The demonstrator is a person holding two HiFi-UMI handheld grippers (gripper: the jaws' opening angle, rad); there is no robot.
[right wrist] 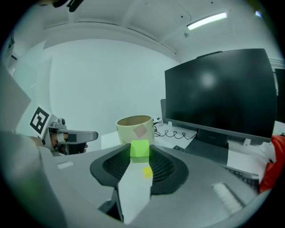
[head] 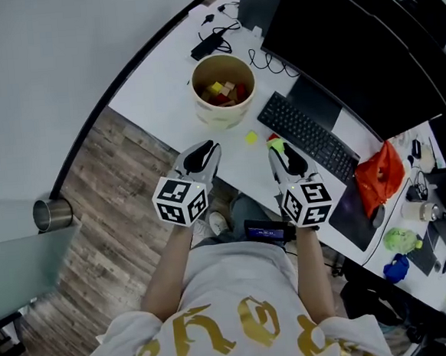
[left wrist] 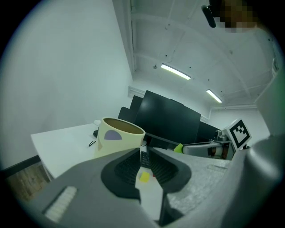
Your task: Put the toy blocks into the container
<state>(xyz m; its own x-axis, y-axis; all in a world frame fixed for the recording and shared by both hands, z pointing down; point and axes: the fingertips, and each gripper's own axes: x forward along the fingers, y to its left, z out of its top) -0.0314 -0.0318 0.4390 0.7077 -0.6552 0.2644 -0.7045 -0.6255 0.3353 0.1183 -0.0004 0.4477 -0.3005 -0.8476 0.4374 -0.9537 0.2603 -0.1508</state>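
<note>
Right tongs point(right wrist: 140, 153) are closed on the green block point(right wrist: 140, 148), pinched right at the tips, clear of the desk point(head: 163, 101) on the near side of the container point(head: 222, 116). Left tongs point(left wrist: 144, 150) are a narrow slit apart with nothing in them, level with the right pair

Risks I see:
- The grip is only at the tip ends, so a quick swing or wrist roll could twist the block out and drop it short of the container
- The container wall is tall. If I come in low, the block or tongs clip the rim, and it looks light enough to shove or tip with the blocks already inside
- The yellow block point(head: 251, 138) lies on the desk between the tongs and the container. A low pass knocks it towards the keyboard point(head: 308, 134) on the right
- The two tongs are close side by side. If both go for the container mouth together, I judge they collide
</note>
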